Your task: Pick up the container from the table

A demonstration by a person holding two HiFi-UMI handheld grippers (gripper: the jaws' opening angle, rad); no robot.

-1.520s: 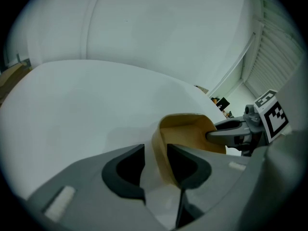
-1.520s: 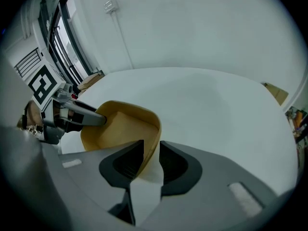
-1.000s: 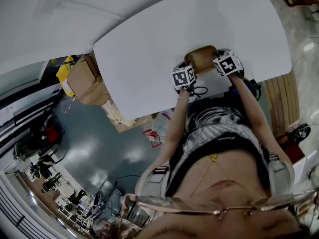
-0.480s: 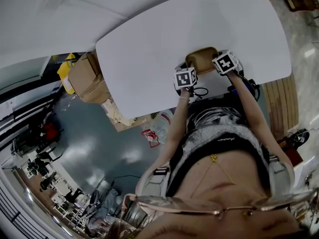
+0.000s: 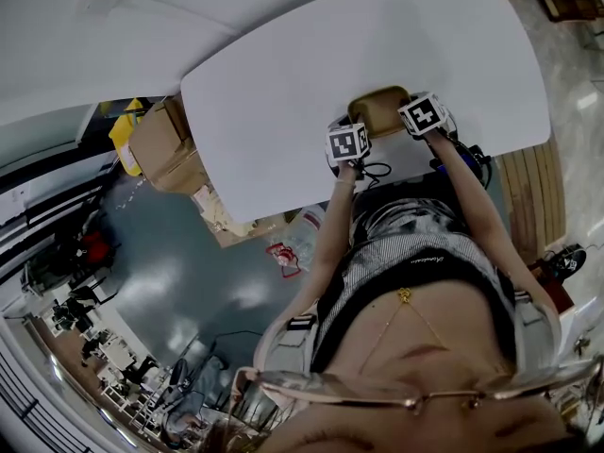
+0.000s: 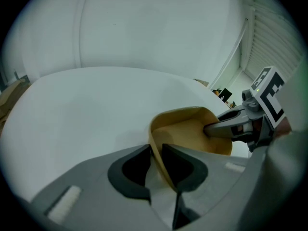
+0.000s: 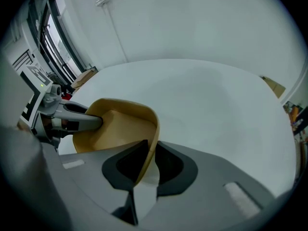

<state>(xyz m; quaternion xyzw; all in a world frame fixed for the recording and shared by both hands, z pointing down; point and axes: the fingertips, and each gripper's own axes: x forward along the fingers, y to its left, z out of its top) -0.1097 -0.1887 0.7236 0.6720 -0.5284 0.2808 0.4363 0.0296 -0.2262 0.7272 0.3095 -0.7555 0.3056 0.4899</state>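
A tan, empty, rounded-square container (image 5: 382, 111) is at the near edge of the white table (image 5: 283, 83), between both grippers. My left gripper (image 6: 155, 163) is shut on the container (image 6: 190, 131), pinching its near rim wall. My right gripper (image 7: 149, 160) is shut on the opposite rim of the container (image 7: 118, 126). In the head view the left gripper (image 5: 348, 144) and the right gripper (image 5: 422, 114) flank the container, their jaws hidden under the marker cubes. Whether the container's base touches the table cannot be told.
The table's near edge (image 5: 311, 206) runs just below the grippers. Cardboard boxes (image 5: 165, 149) stand on the floor to the left of the table. Wooden slats (image 5: 533, 182) lie on the floor at the right. A white wall (image 7: 192, 23) rises beyond the table.
Both grippers and the container between them have shifted slightly up and away from me in the head view. Their hold on the rim is unchanged.
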